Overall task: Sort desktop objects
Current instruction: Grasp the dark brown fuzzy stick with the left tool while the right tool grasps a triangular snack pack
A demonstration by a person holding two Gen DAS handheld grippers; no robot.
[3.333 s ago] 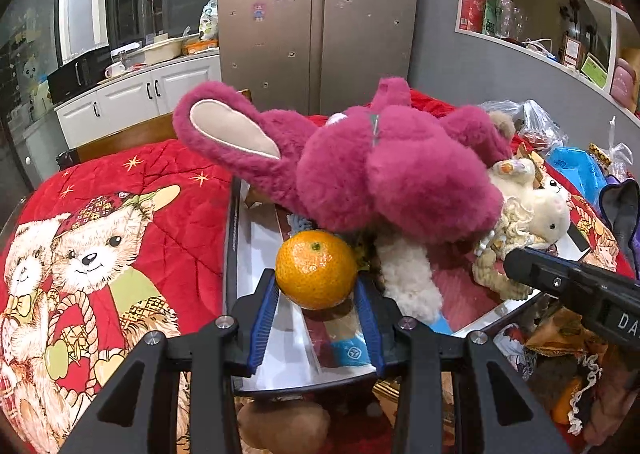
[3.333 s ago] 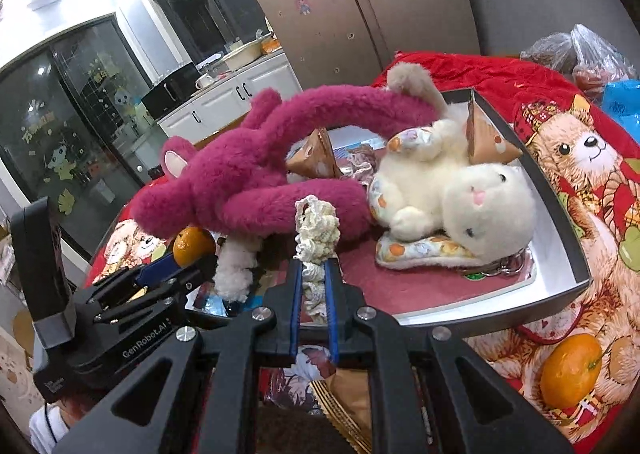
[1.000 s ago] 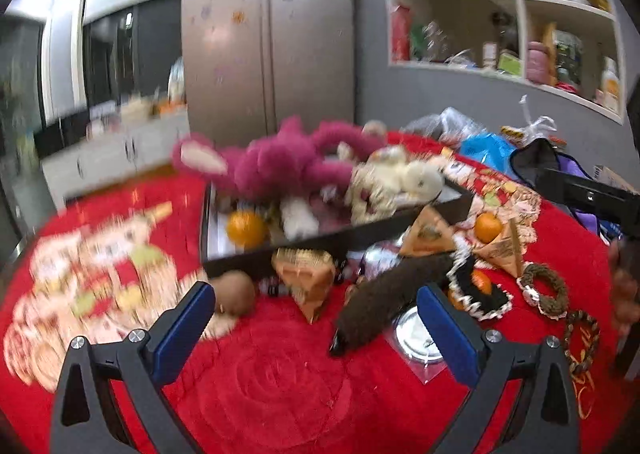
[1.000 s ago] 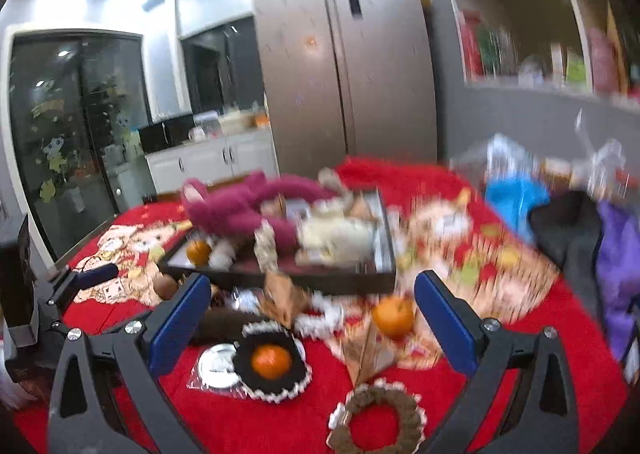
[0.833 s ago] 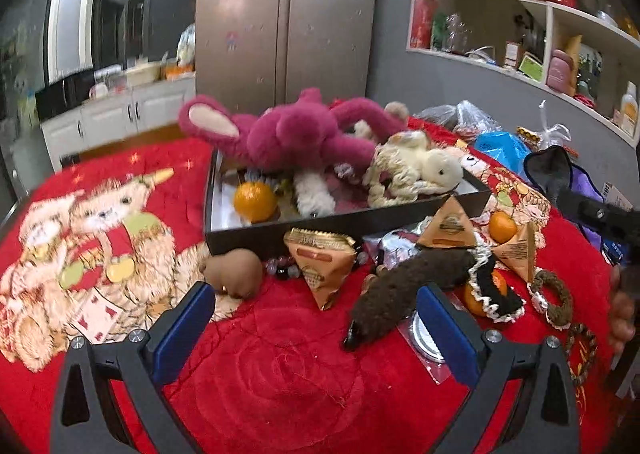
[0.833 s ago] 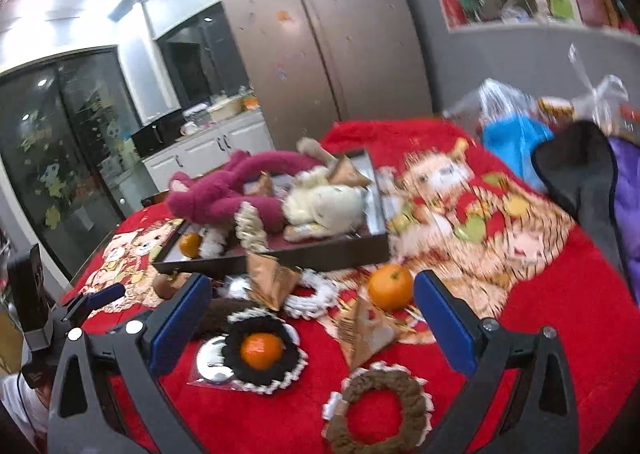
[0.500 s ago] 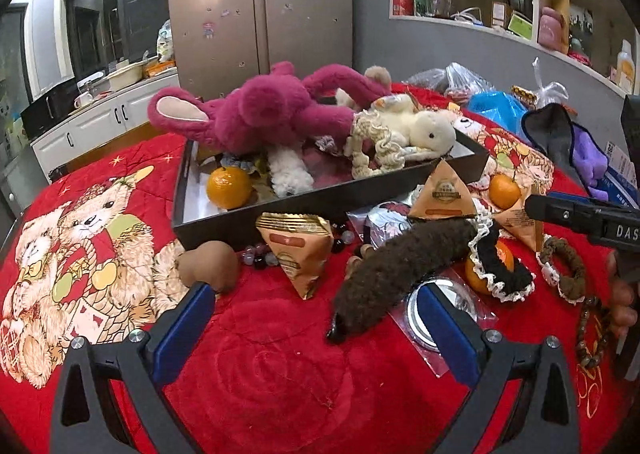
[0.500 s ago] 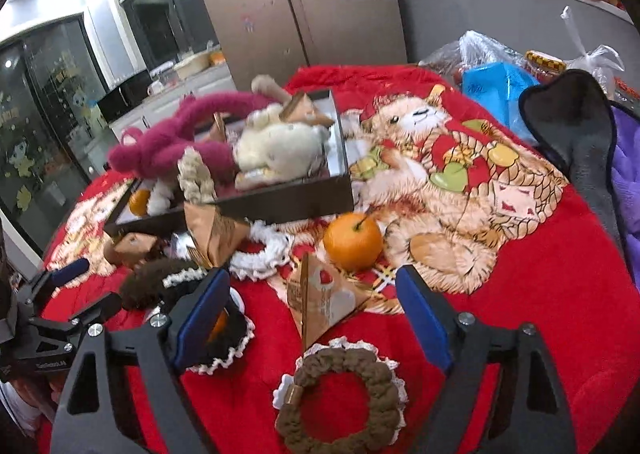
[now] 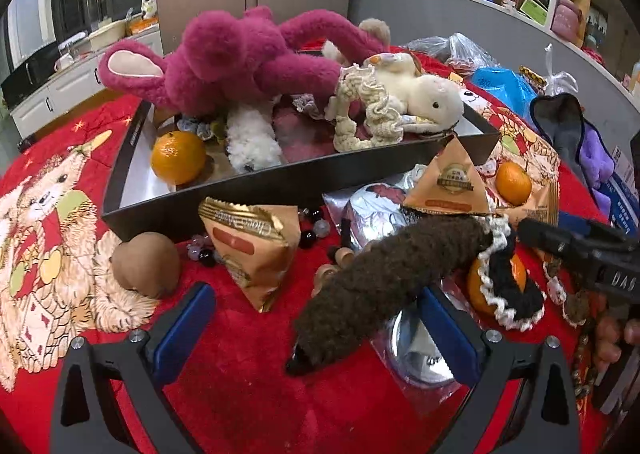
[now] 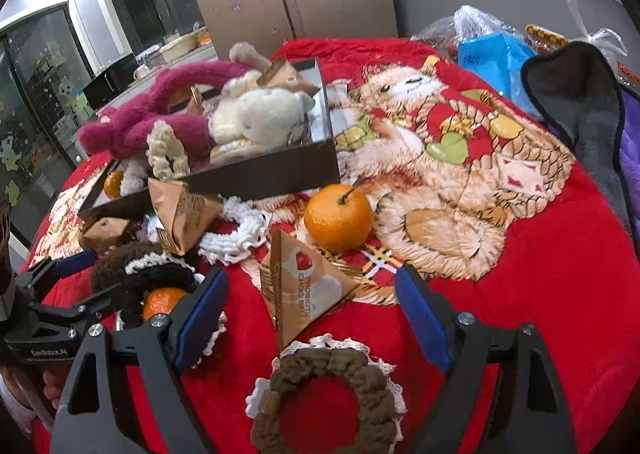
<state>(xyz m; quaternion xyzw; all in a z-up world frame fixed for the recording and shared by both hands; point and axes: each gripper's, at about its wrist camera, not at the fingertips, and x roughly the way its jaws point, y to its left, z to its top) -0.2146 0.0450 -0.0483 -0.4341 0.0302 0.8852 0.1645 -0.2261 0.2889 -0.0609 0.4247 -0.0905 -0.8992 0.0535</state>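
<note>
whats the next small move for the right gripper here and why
Probably ease the right gripper forward and down onto the triangular snack packet. Its jaws are open and empty, and the packet sits between the blue pads, closer than the loose orange. It lies on the red cloth, outside the black tray, so it looks unsorted.

The left tool (image 9: 316, 328) hangs wide open over the red counter (image 9: 240, 366), a brown fuzzy roll (image 9: 384, 274) lying between its blue pads. Far behind, a dark tray (image 9: 224, 193) holds a magenta plush rabbit (image 9: 236, 57) and an orange (image 9: 178, 157).
</note>
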